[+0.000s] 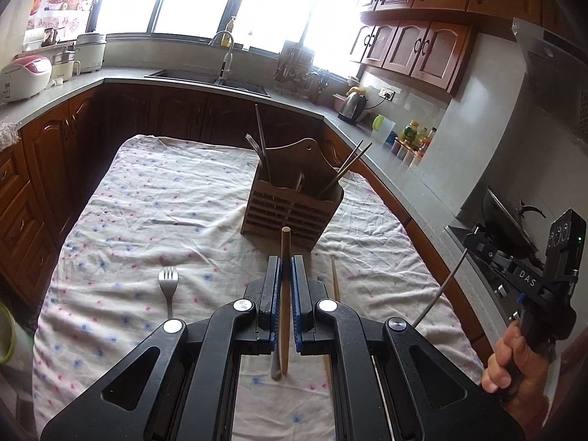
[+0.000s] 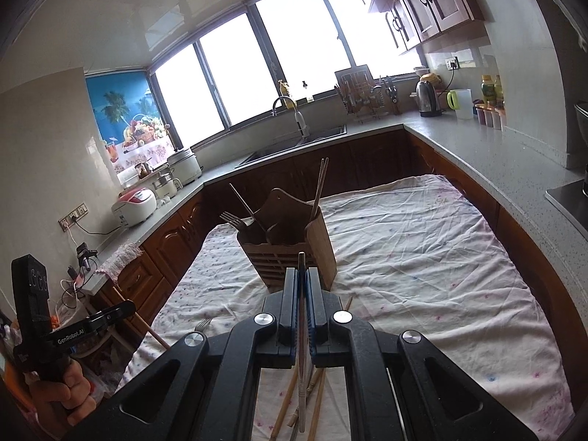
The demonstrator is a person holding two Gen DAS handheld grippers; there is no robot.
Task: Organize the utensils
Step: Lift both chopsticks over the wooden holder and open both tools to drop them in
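Note:
A wooden utensil holder (image 1: 290, 205) stands on the cloth-covered table (image 1: 165, 198), with a fork and chopsticks upright in it; it also shows in the right wrist view (image 2: 290, 242). My left gripper (image 1: 286, 264) is shut on a wooden chopstick (image 1: 284, 294), held above the cloth just short of the holder. My right gripper (image 2: 301, 275) is shut on a thin metal chopstick (image 2: 301, 330), close before the holder. It also shows at the right of the left wrist view (image 1: 474, 242). A loose fork (image 1: 168, 286) lies on the cloth at the left.
Another wooden chopstick (image 1: 335, 279) lies on the cloth right of my left gripper. Several wooden chopsticks (image 2: 294, 400) lie under my right gripper. Counters with a sink (image 1: 209, 77), kettle (image 1: 352, 108) and rice cooker (image 1: 24, 77) surround the table.

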